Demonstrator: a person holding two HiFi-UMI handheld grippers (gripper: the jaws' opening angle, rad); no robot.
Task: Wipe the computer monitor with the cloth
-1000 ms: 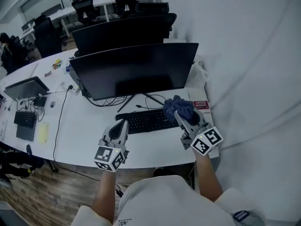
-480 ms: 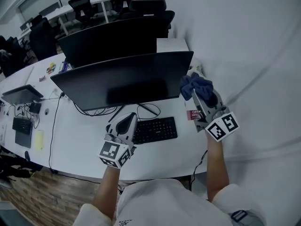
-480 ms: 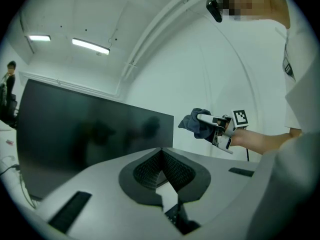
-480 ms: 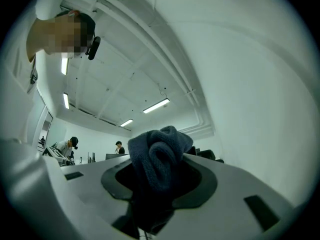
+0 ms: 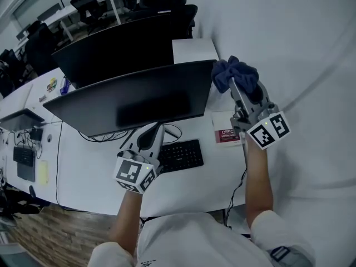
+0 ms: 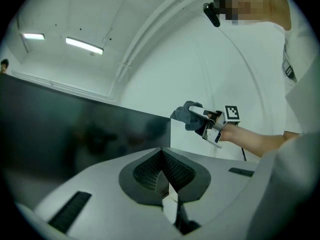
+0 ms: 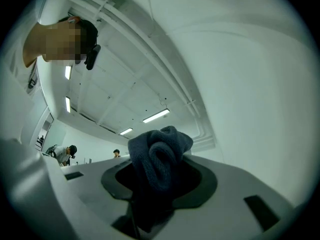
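The dark computer monitor (image 5: 128, 102) stands on the white desk (image 5: 89, 166), its screen off. My right gripper (image 5: 236, 88) is shut on a bunched blue cloth (image 5: 222, 74) and holds it up beside the monitor's top right corner. The right gripper view points at the ceiling, with the cloth (image 7: 157, 159) bulging out between the jaws of the right gripper (image 7: 155, 184). My left gripper (image 5: 151, 129) hovers low in front of the monitor's stand, shut on nothing. In the left gripper view, the left gripper (image 6: 162, 171) faces the screen (image 6: 75, 134) and the cloth (image 6: 190, 116).
A black keyboard (image 5: 181, 156) lies under the monitor, with cables (image 5: 169, 131) behind it. A red and white box (image 5: 227, 135) sits at the desk's right end. A second monitor (image 5: 117, 49) stands behind the first. A white wall (image 5: 311, 65) closes the right side.
My right gripper has lifted the cloth from the desk beside the keyboard up to the monitor's top right corner. The left gripper has stayed near the keyboard.
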